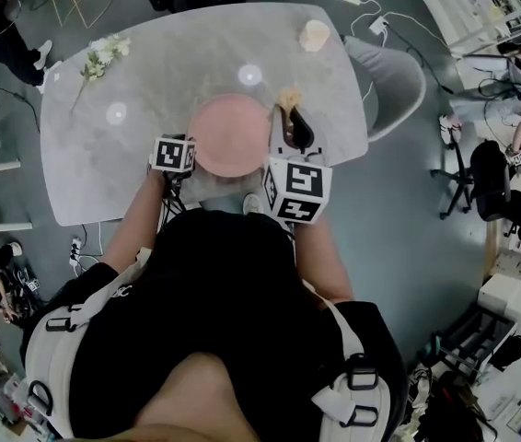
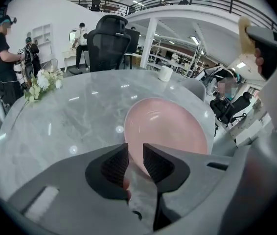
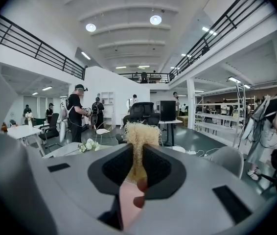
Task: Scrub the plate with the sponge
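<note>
I've got the pink plate (image 1: pixel 230 134) flat on the marble table (image 1: pixel 168 53), close to the edge nearest me. Looking along the left gripper (image 2: pixel 134 154), I see its jaws drawn in tight with only a thin gap, and the plate's near rim runs right into that gap, so I read it as pinching the rim. The rest of the plate spreads out beyond the jaws, its face bare and shiny. Over to the right gripper (image 3: pixel 138 153): it's clenched on the sponge (image 3: pixel 139 131), whose frayed yellow end pokes out past the jaw tips. That gripper is held up in the air and points out across the room, so the sponge is off the plate. From the head view it hangs by the plate's far right rim. Also on the table are a sprig of white flowers (image 1: pixel 104 55) at the far left and a pale cup (image 1: pixel 315 35) at the far right, both well apart from the plate.
</note>
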Motion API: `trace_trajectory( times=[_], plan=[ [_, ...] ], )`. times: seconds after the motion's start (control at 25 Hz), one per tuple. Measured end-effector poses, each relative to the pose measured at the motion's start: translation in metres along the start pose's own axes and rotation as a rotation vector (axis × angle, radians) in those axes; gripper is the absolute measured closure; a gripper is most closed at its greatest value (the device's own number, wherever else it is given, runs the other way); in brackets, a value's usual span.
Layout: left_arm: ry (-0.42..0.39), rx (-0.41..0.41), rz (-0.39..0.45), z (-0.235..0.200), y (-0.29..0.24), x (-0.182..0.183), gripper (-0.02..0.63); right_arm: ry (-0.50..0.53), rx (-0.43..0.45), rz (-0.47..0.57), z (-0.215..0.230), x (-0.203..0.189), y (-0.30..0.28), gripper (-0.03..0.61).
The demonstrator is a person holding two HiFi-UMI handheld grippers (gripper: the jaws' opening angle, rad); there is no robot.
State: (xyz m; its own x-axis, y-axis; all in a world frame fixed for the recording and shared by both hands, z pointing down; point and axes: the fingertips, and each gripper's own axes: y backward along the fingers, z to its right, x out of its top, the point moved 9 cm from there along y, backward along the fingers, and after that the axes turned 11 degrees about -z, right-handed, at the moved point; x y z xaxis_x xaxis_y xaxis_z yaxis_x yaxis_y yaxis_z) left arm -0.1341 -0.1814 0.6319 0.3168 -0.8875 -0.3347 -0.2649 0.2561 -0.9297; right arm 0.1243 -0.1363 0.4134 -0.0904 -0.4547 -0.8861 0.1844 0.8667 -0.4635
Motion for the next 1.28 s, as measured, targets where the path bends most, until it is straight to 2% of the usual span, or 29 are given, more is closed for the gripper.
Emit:
trace_trajectory(
  times=[0.16,0.32,0.48,0.68,0.76,0.84,1.0,1.08,1.16,1.28],
  plan=[
    [0.059,-0.024,-0.027,-0.002,-0.016,-0.006,0.531,-0.006,-0.027,-0.005,0.006,-0.004,0.004,0.52],
    [0.075,-0.052,-0.087,0.0,-0.033,-0.014,0.531,-0.015,-0.046,-0.018,0.01,-0.008,0.007,0.52],
    [0.105,-0.056,-0.102,0.0,-0.042,-0.014,0.531,-0.009,-0.061,-0.031,0.014,-0.01,0.007,0.52],
    [0.214,-0.115,-0.129,-0.003,-0.061,-0.017,0.531,-0.006,-0.071,-0.053,0.016,-0.016,0.008,0.52],
    [0.236,-0.113,-0.135,-0.005,-0.062,-0.017,0.531,-0.001,-0.072,-0.057,0.016,-0.017,0.008,0.519],
    [0.264,-0.127,-0.132,-0.005,-0.062,-0.016,0.536,0.001,-0.068,-0.062,0.018,-0.018,0.008,0.52],
    [0.462,-0.237,-0.103,-0.01,-0.062,-0.02,0.582,0.004,-0.052,-0.06,0.02,-0.018,0.005,0.52],
    [0.535,-0.279,-0.079,-0.011,-0.059,-0.025,0.592,0.01,-0.039,-0.058,0.02,-0.017,0.004,0.519],
    [0.562,-0.29,-0.053,-0.012,-0.053,-0.025,0.595,0.012,-0.026,-0.059,0.02,-0.015,0.002,0.52],
    [0.555,-0.279,-0.015,-0.013,-0.042,-0.019,0.595,0.015,-0.002,-0.058,0.017,-0.012,-0.003,0.52]
  ],
)
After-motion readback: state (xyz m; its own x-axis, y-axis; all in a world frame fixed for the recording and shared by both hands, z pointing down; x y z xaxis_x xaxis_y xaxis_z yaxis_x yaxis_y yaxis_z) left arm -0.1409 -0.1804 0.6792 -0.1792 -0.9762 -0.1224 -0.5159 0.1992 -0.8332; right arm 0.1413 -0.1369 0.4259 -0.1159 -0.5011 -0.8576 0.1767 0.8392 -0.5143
